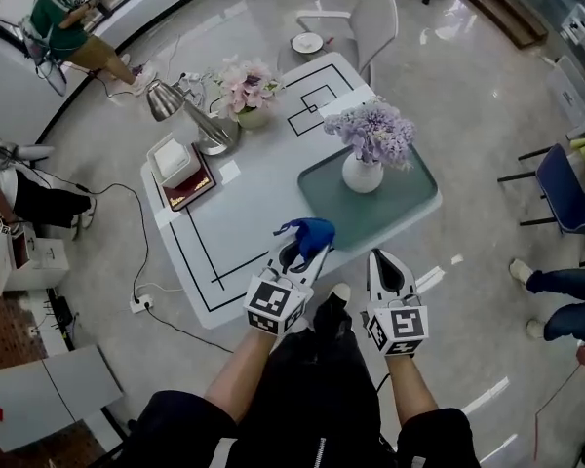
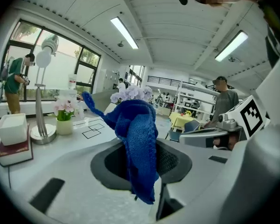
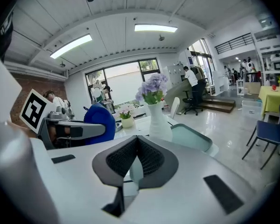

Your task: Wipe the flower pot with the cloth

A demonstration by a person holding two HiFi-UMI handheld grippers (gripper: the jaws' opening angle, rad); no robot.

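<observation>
A white flower pot [image 1: 362,174] with purple flowers stands on a teal tray [image 1: 414,203] at the table's right side; in the right gripper view the flower pot [image 3: 157,120] rises just beyond my jaws. A blue knitted cloth [image 1: 310,232] is pinched in my left gripper [image 1: 304,250], held over the table's near edge, short of the tray. In the left gripper view the cloth [image 2: 137,139] hangs bunched between the jaws and hides most of the pot. My right gripper [image 1: 383,259] hovers off the table's near right corner, jaws shut with nothing between them [image 3: 136,160].
A small pot of pink flowers [image 1: 251,91], a silver desk lamp [image 1: 190,115] and a white box on a red book [image 1: 175,162] occupy the table's far left. A white chair [image 1: 366,18] with a plate stands behind. People and blue chairs [image 1: 565,188] surround the table; a cable [image 1: 141,261] runs on the floor.
</observation>
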